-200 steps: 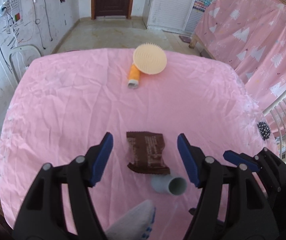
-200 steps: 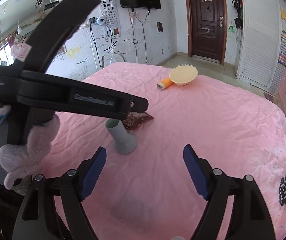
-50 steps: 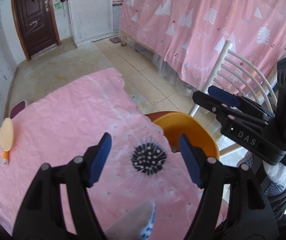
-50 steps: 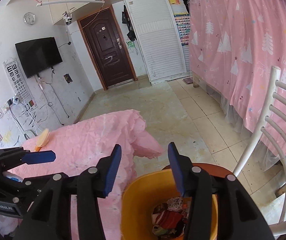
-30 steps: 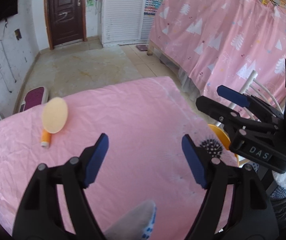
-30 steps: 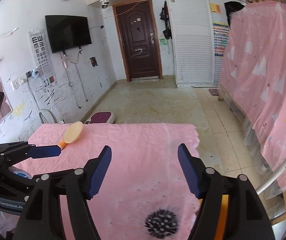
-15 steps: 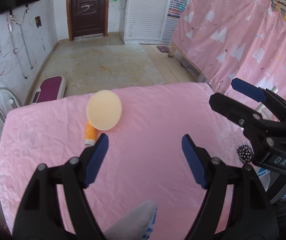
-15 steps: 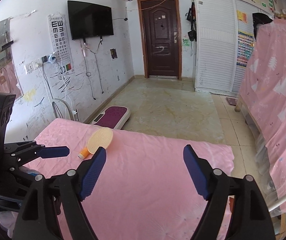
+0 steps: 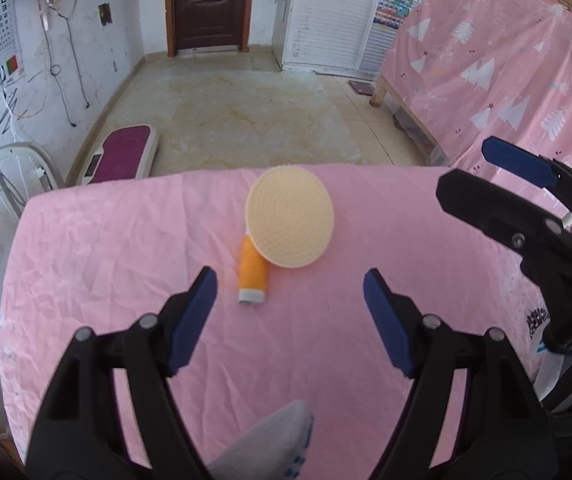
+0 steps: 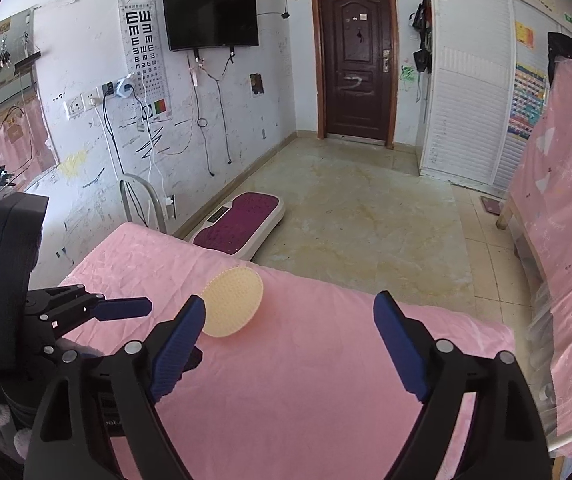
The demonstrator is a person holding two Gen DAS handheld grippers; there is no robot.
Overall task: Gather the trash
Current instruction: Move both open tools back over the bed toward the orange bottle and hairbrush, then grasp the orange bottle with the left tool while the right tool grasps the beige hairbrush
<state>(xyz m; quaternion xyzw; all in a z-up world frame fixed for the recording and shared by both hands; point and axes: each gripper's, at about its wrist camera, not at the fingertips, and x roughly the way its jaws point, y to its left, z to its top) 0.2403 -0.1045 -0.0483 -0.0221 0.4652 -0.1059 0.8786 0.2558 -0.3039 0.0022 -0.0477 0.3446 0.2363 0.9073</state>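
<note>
Left tongs (image 9: 288, 316) spread, empty, aimed at orange bottle (image 9: 251, 276) lying mid-table, cap toward camera, touching round brush (image 9: 290, 224) behind. Right tongs (image 10: 290, 344) opening, nothing between, at right. Pink table (image 9: 86, 248) otherwise bare; bottle likely next trash.

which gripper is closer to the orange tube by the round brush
Left. The left gripper points straight at the orange tube, which lies just beyond its open fingertips. The right gripper, jaws opening and empty, sits off to the tube's right, farther away.
</note>
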